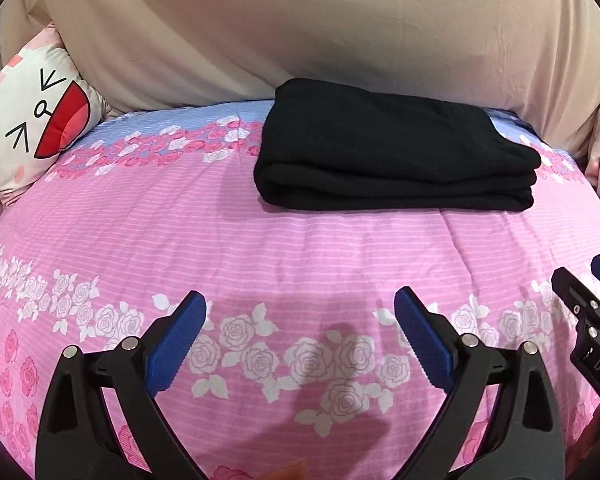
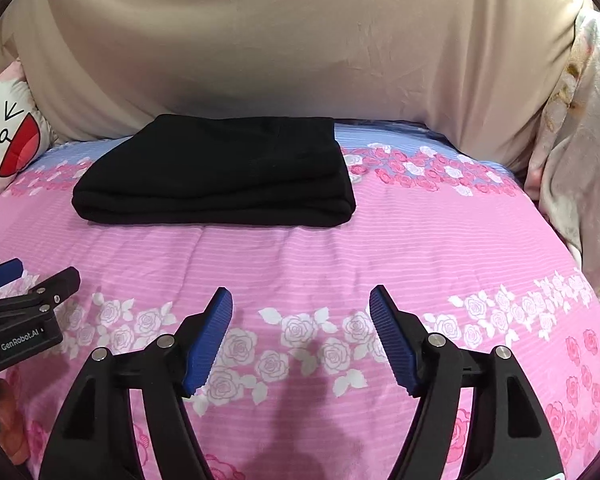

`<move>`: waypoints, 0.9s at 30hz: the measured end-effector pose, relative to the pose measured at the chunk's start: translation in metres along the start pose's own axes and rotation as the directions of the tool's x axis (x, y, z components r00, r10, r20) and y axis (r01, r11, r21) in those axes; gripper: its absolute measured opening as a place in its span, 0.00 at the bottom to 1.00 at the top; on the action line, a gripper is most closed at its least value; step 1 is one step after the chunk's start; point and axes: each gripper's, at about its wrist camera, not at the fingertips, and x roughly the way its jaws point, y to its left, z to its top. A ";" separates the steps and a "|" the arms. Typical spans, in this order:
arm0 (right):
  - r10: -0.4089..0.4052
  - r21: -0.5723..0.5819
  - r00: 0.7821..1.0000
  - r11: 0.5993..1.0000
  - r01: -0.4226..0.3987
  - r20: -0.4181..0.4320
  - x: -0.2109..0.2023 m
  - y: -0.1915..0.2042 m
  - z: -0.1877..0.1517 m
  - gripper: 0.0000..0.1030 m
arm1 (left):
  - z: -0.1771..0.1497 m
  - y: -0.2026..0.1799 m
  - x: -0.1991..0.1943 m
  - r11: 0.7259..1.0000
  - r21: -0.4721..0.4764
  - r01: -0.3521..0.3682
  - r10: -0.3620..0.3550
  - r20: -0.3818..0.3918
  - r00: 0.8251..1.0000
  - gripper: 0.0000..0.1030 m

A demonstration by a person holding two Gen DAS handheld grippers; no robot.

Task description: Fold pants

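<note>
We see the black pants (image 1: 396,148) already folded into a thick stack of layers on the pink floral bedspread (image 1: 260,248), near the beige cover (image 1: 300,32) at the far side of the bed, well apart from both tools; the left tool (image 1: 300,312) is spread wide and holds nothing, and the right tool (image 2: 301,307) is also spread and empty, both hovering over the near part of the bed; we judge the folding to be nearly or fully done; the risk now is to disturb it: a tool reaching back could catch only the top layer and pull the stack open, or drag the soft bedspread and make the pile slide toward the cartoon-face pillow (image 1: 32,120); the layers look loose, so a light push could shift them.
</note>
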 end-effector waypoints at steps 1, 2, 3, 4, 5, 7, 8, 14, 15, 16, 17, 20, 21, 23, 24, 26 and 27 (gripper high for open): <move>0.000 0.007 1.000 1.000 0.000 -0.001 0.002 -0.003 0.000 0.67 | 0.000 0.000 -0.001 1.000 0.002 -0.001 0.001 0.003 1.000 0.90; -0.003 0.013 1.000 1.000 0.003 -0.002 0.002 -0.004 0.000 0.67 | 0.000 -0.001 0.000 1.000 0.002 0.001 -0.001 0.003 1.000 0.90; -0.003 0.016 1.000 1.000 0.003 -0.001 0.001 -0.004 0.000 0.67 | 0.000 -0.001 0.000 1.000 0.001 0.000 0.000 0.002 1.000 0.90; -0.001 0.016 1.000 1.000 0.001 -0.002 0.001 -0.004 0.000 0.67 | -0.001 0.000 0.000 1.000 -0.002 0.002 -0.002 0.000 1.000 0.90; 0.000 0.015 1.000 1.000 0.000 -0.005 0.003 -0.004 0.000 0.67 | -0.001 0.000 0.000 1.000 -0.005 0.005 -0.005 -0.001 1.000 0.90; 0.003 0.014 1.000 1.000 -0.003 -0.006 0.003 -0.004 0.000 0.67 | 0.000 0.002 0.001 1.000 -0.012 0.007 -0.007 -0.002 1.000 0.90; 0.004 0.015 1.000 1.000 -0.004 -0.005 0.003 -0.005 0.000 0.67 | 0.000 0.003 0.001 1.000 -0.013 0.009 -0.009 -0.002 1.000 0.90; 0.015 0.016 1.000 1.000 -0.015 -0.001 0.003 -0.005 0.000 0.68 | 0.000 0.002 0.002 1.000 0.002 0.014 -0.014 0.001 1.000 0.90; 0.014 0.017 1.000 1.000 -0.014 -0.001 0.004 -0.005 0.000 0.68 | 0.000 0.002 0.001 1.000 0.004 0.010 -0.010 0.005 1.000 0.90; 0.016 0.016 1.000 1.000 -0.016 -0.002 0.004 -0.005 0.001 0.68 | 0.000 0.001 0.001 1.000 0.006 0.010 -0.010 0.005 1.000 0.90; 0.016 0.012 1.000 1.000 -0.016 -0.002 0.004 -0.004 0.001 0.68 | 0.000 0.001 0.002 1.000 0.006 0.009 -0.009 0.004 1.000 0.90; 0.015 0.013 1.000 1.000 -0.015 -0.005 0.004 -0.003 0.000 0.68 | 0.000 0.000 0.001 1.000 0.007 0.009 -0.009 0.006 1.000 0.90; 0.016 0.015 1.000 1.000 -0.016 -0.004 0.004 -0.003 0.000 0.68 | 0.000 0.000 0.001 1.000 0.007 0.006 -0.006 0.008 1.000 0.90; 0.015 0.015 1.000 1.000 -0.015 -0.005 0.003 -0.003 0.000 0.68 | 0.000 -0.001 0.000 1.000 0.009 0.005 -0.006 0.013 1.000 0.90; 0.016 0.014 1.000 1.000 -0.016 -0.005 0.003 -0.003 0.000 0.68 | 0.000 -0.002 0.000 1.000 0.013 0.002 -0.002 0.014 1.000 0.90; 0.019 0.010 1.000 1.000 -0.019 -0.003 0.002 -0.002 0.000 0.68 | -0.001 -0.003 -0.001 1.000 0.016 -0.001 0.001 0.018 1.000 0.90; 0.020 0.008 1.000 1.000 -0.020 -0.002 0.002 -0.002 0.000 0.68 | -0.001 -0.003 -0.002 1.000 0.015 -0.002 0.002 0.020 1.000 0.90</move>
